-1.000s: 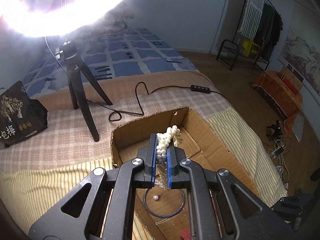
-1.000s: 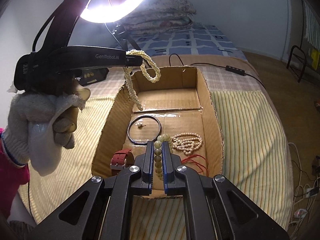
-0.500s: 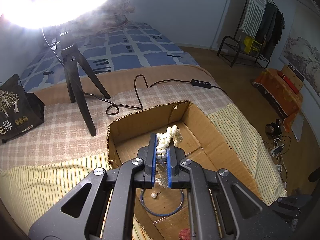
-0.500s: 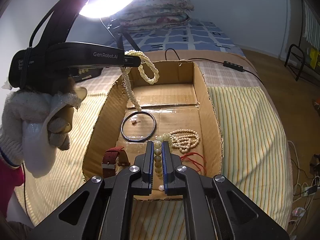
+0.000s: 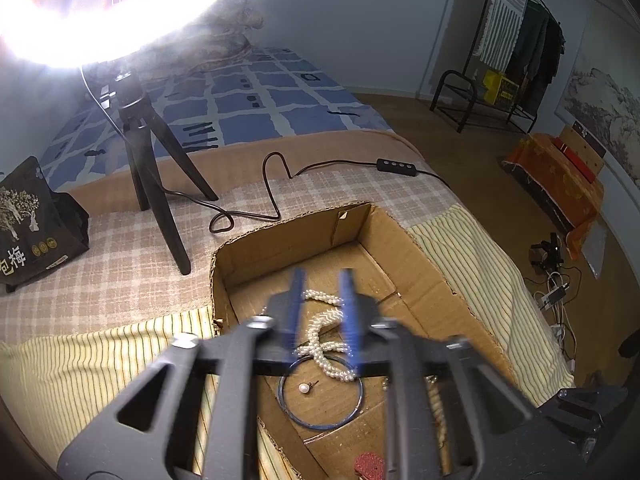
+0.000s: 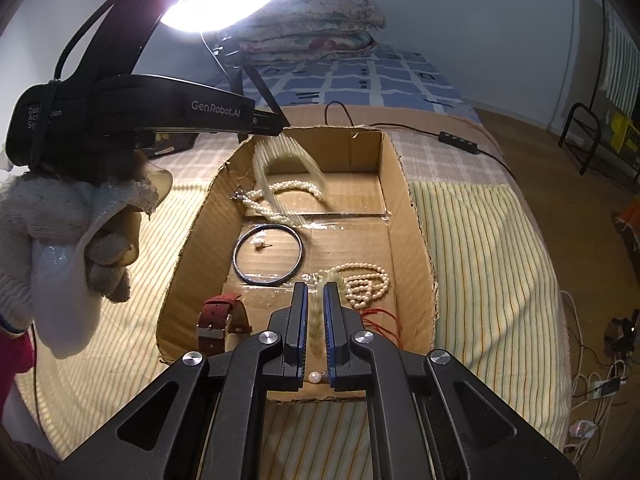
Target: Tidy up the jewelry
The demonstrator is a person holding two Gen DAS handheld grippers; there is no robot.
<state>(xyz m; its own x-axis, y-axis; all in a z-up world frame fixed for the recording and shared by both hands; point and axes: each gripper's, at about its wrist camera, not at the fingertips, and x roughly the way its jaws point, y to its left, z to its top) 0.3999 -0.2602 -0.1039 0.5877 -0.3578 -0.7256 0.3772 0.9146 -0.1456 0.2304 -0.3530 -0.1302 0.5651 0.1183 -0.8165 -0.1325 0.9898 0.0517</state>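
A cardboard box (image 5: 280, 236) lies on the bed. My left gripper (image 5: 322, 280) hovers over its far half with jaws opening and nothing pressed between them. The white pearl necklace (image 5: 320, 332) lies loose on the box floor below. In the right wrist view the necklace (image 6: 280, 194) is partly blurred, falling from the left gripper (image 6: 276, 126), which a gloved hand (image 6: 60, 240) holds. My right gripper (image 6: 315, 292) is shut on a strand of pale green beads (image 6: 316, 316) over the box's near end.
In the box lie a dark bangle (image 6: 235, 258) around a pearl earring (image 6: 258, 243), a small pearl strand (image 6: 366, 284), a red watch strap (image 6: 218, 316), red string (image 6: 380, 316) and another pearl earring (image 6: 314, 377). A ring-light tripod (image 5: 160, 200) and its cable stand behind.
The left jaws have come apart and let go of the pearl necklace, which dropped onto the far part of the box floor. The right gripper keeps its hold on the beads.
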